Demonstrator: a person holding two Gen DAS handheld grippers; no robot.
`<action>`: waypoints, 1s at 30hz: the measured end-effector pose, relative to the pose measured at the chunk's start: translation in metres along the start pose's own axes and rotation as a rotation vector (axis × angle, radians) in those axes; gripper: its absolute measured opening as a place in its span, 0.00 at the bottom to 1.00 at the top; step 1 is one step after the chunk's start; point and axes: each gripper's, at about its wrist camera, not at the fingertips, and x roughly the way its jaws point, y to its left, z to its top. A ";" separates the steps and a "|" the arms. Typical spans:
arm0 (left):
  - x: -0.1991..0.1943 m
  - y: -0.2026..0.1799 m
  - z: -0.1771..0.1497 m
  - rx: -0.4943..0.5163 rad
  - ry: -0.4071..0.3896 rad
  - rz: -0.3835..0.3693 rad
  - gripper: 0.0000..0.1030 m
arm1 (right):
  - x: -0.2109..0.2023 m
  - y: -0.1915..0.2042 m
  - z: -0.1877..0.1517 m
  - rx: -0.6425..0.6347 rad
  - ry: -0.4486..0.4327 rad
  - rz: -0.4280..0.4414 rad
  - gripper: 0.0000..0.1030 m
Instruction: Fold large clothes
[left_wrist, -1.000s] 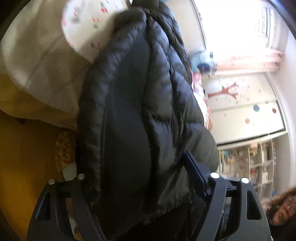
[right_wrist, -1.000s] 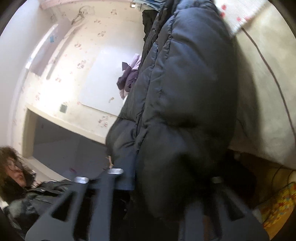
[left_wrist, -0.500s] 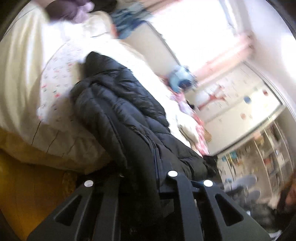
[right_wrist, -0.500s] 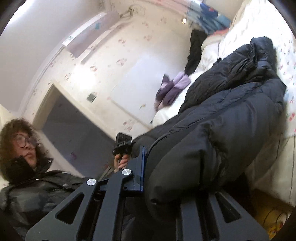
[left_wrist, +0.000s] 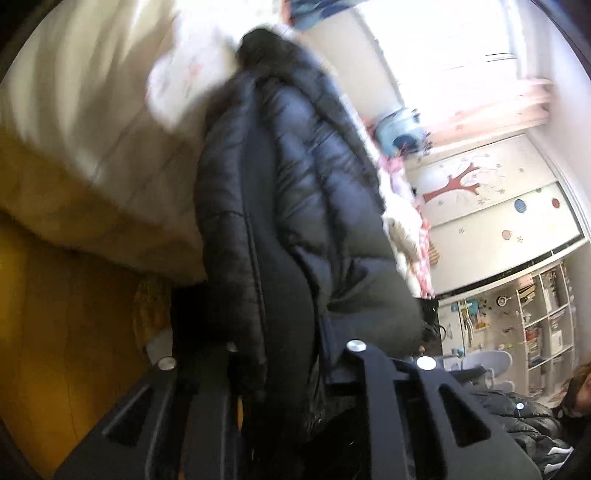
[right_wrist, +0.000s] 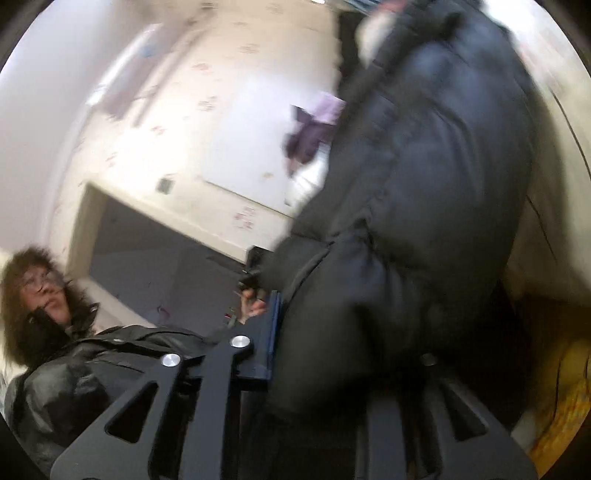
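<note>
A large black puffer jacket (left_wrist: 295, 206) lies lengthwise over the edge of a bed, its hood end far away and its hem end at my grippers. My left gripper (left_wrist: 291, 354) is shut on the jacket's hem, with dark fabric bunched between its fingers. In the right wrist view the same jacket (right_wrist: 424, 206) fills the right half. My right gripper (right_wrist: 332, 350) is shut on the other side of the hem, and the fabric hides its right finger. Both views are blurred by motion.
The bed (left_wrist: 92, 122) has a cream quilt and a floral sheet; its yellow wooden side (left_wrist: 55, 332) is at lower left. A wardrobe (left_wrist: 498, 214) and shelves (left_wrist: 535, 325) stand to the right. The person (right_wrist: 40, 291) is at lower left. Purple clothes (right_wrist: 310, 129) lie farther up the bed.
Both grippers have swung with the jacket's hem: the views tilted up half a second ago and have now dropped back closer to the bed's edge. Both stay shut on the jacket.
</note>
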 end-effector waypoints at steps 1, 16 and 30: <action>-0.004 -0.010 -0.002 0.013 -0.028 -0.008 0.16 | -0.002 0.011 0.007 -0.034 -0.013 0.018 0.17; -0.019 -0.094 0.093 0.110 -0.290 -0.176 0.13 | -0.021 0.079 0.111 -0.283 -0.112 0.100 0.17; 0.008 -0.095 0.165 0.075 -0.345 -0.192 0.13 | -0.036 0.082 0.162 -0.330 -0.193 0.084 0.17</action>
